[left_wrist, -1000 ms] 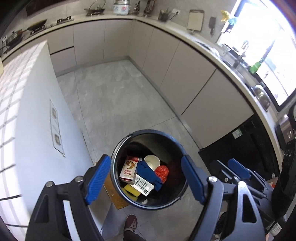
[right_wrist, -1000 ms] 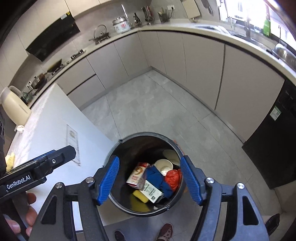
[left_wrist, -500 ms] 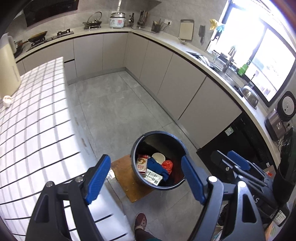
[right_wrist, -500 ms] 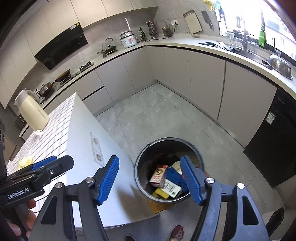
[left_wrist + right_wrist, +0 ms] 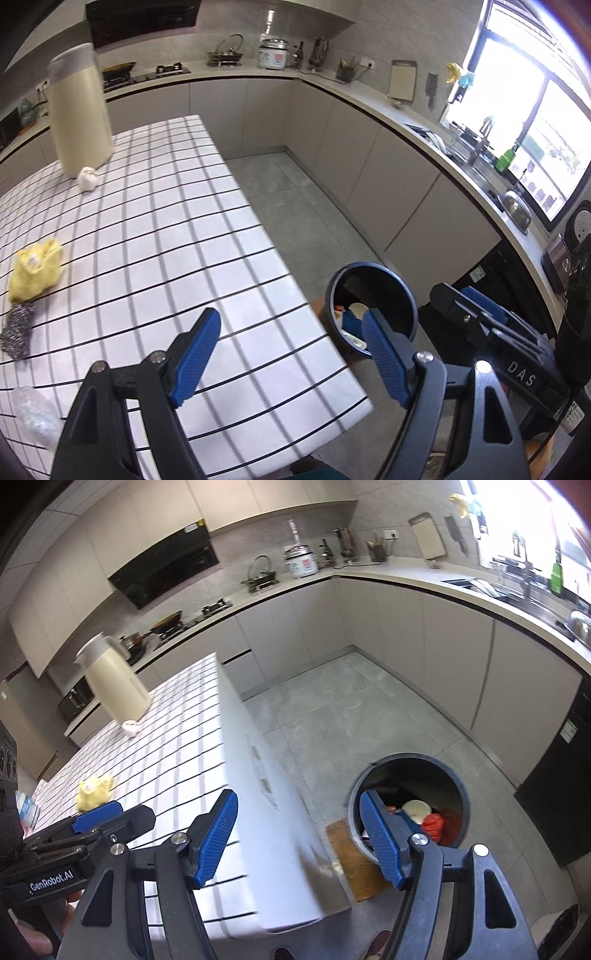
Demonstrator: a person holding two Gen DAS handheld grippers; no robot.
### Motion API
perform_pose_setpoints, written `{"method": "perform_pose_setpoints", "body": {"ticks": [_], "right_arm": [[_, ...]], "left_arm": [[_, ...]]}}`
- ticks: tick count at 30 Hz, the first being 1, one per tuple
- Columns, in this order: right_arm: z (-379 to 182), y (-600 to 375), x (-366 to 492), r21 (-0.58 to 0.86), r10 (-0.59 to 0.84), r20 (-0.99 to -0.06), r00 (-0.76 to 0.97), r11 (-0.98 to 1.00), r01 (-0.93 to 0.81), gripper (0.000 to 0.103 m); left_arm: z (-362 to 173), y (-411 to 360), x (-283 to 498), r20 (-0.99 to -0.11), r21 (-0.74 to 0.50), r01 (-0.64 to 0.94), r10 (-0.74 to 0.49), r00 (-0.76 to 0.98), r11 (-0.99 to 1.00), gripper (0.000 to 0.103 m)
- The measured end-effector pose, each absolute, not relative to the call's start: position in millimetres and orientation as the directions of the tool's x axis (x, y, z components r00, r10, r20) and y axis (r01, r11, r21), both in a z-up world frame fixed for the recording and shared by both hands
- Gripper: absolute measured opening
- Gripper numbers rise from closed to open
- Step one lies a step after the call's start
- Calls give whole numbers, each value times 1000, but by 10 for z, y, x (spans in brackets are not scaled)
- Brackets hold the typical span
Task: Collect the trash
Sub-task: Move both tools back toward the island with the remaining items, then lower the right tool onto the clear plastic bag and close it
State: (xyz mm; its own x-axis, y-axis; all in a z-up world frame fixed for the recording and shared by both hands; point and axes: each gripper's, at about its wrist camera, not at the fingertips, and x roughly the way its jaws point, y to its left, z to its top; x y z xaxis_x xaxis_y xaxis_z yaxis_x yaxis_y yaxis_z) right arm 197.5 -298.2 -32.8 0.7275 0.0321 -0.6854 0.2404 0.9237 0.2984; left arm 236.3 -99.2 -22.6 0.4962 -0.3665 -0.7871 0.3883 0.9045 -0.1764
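White gridded table (image 5: 155,229) at left; dark bin (image 5: 408,805) on the floor beside its corner, holding trash. Tall cream jug (image 5: 79,110) far back. On the table: yellow cloth (image 5: 35,273), steel scrubber (image 5: 16,330), perhaps crumpled plastic (image 5: 33,417). Left gripper (image 5: 291,354) and right gripper (image 5: 299,836) both gaping, empty.

Left gripper (image 5: 291,356) and right gripper (image 5: 297,838), jaws apart, both empty
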Motion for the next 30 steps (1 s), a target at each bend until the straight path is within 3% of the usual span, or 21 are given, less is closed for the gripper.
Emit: {"method": "perform_pose_setpoints", "body": {"ticks": [13,30], "right_arm": [[-302,-1920,2350,323,189,-666,721,945,50,71],[-500,-182,2617,335,440,-666,603,898,-286,71]], "left_arm": [[-189,59,2231,-768,-149,217,-251,589,965,80],[-311,1674,1980,-764,-114,-135,0,646,984,80]]}}
